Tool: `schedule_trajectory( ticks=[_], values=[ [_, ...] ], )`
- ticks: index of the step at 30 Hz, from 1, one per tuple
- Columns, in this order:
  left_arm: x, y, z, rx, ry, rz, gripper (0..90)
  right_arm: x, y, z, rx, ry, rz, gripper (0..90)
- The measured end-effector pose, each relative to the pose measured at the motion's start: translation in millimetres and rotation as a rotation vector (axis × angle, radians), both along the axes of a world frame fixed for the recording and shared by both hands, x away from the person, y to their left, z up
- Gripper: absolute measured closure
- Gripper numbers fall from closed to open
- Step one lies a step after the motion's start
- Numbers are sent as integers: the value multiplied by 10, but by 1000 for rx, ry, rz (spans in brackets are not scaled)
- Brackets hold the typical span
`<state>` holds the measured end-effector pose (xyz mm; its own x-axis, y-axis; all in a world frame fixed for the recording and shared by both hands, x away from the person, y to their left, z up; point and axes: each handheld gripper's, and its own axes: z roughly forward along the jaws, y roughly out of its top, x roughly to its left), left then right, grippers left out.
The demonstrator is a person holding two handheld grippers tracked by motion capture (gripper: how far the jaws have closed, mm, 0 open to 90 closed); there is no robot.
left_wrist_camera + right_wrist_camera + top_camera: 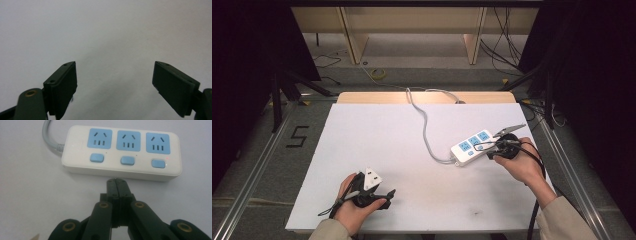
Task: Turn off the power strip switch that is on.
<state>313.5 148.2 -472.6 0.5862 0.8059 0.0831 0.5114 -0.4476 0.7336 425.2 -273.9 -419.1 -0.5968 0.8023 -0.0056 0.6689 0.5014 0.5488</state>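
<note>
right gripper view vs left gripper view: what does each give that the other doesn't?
Right gripper view: the white power strip with three blue sockets, three blue buttons, a small red light by one button, and its grey cable; the right gripper sits shut, empty, just short of the strip's near edge.
Left gripper view: the left gripper with jaws wide open, nothing between them.
Both: the plain white table surface.

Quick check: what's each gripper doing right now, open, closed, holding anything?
Left gripper: open, nothing between the jaws, above the bare white table.
Right gripper: closed, holding nothing, tips just short of the power strip.
</note>
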Motion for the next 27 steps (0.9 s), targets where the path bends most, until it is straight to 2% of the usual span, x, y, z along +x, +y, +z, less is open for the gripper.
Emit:
schedule_trajectory(
  ticks=[27],
  values=[
    [3,-6,0,-1,-6,1,198,118,-74,27,-4,12,-31,900]
  ],
)
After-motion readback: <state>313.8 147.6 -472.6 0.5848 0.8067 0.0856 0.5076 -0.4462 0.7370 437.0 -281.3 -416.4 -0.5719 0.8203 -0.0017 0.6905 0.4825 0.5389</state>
